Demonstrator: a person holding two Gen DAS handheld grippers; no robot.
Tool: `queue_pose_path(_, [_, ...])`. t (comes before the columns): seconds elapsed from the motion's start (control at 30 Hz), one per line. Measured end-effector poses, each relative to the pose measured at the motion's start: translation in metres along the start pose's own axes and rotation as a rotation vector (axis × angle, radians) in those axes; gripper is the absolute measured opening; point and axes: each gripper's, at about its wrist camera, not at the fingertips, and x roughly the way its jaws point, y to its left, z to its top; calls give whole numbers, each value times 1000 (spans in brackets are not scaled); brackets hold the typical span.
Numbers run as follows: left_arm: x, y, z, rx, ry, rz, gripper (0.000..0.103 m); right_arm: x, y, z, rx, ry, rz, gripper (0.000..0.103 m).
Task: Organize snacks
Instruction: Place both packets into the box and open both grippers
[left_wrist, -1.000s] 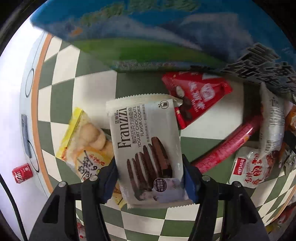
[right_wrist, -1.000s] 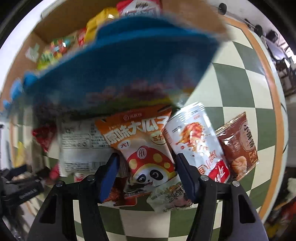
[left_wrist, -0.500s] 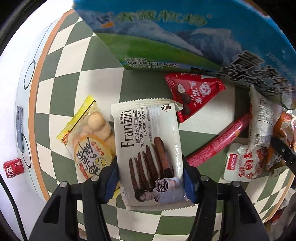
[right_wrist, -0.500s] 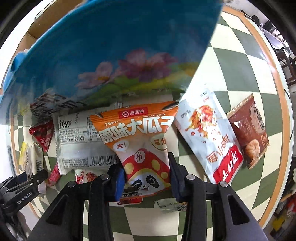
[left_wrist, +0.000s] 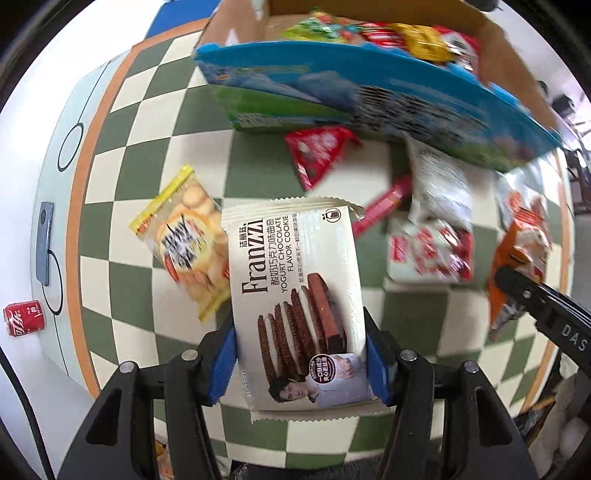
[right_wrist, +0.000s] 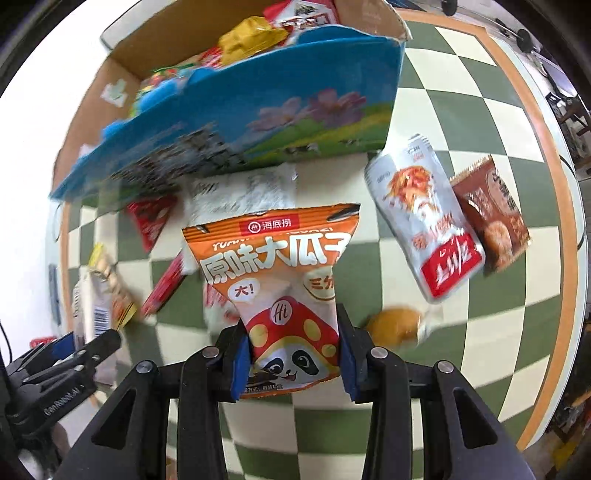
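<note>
My left gripper (left_wrist: 301, 363) is shut on a cream Franzzi chocolate cookie packet (left_wrist: 295, 288), held above the checkered table. My right gripper (right_wrist: 293, 363) is shut on an orange sunflower-seed packet (right_wrist: 273, 266) with a panda on it, also lifted off the table. A blue cardboard box (left_wrist: 369, 96) with several snacks inside stands at the far side; it shows as the blue box (right_wrist: 258, 118) in the right wrist view. Loose on the table lie a yellow biscuit packet (left_wrist: 184, 240), a red triangular packet (left_wrist: 317, 151), a white-and-red pouch (right_wrist: 421, 225) and a brown packet (right_wrist: 491, 218).
The checkered table (left_wrist: 122, 221) has an orange rim (left_wrist: 75, 206). A red sausage stick (left_wrist: 384, 203), white packets (left_wrist: 432, 243) and a small orange bun (right_wrist: 395, 326) lie about. Beyond the rim, a red can (left_wrist: 24, 317) stands below on the floor. The other gripper's black arm (right_wrist: 55, 365) shows at lower left.
Both grippers rose with their packets, so the box's open top came into view. The right jaws closed on the orange packet and lifted it clear of the pile.
</note>
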Motion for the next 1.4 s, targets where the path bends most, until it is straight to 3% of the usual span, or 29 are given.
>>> queue_pose_path(0.2, [-19, -41, -24, 57, -20, -45, 57, -29, 9, -27, -9, 8, 37, 42])
queue_pose_path(0.33, [-44, -52, -4, 81, -46, -84, 57, -58, 10, -41, 4, 1, 70, 42])
queue_pose_path(0.6, [-95, -54, 27, 100, -150, -171, 57, -115, 6, -33, 23, -55, 155, 42])
queue_pose_path(0.8, [-136, -58, 82, 120, -223, -204, 57, -154, 20, 5, 22, -111, 232, 42])
queue_pose_path(0.97, [-137, -53, 144, 110, -226, -212, 57, -170, 36, 53, 10, -164, 237, 42])
queue_pose_path(1.2, [-91, -45, 227, 73, -121, -240, 57, -147, 61, 129, 7, -185, 183, 42])
queue_pose_path(1.4, [-42, -44, 262, 45, -39, -240, 57, -100, 64, 178, 19, -143, 118, 42])
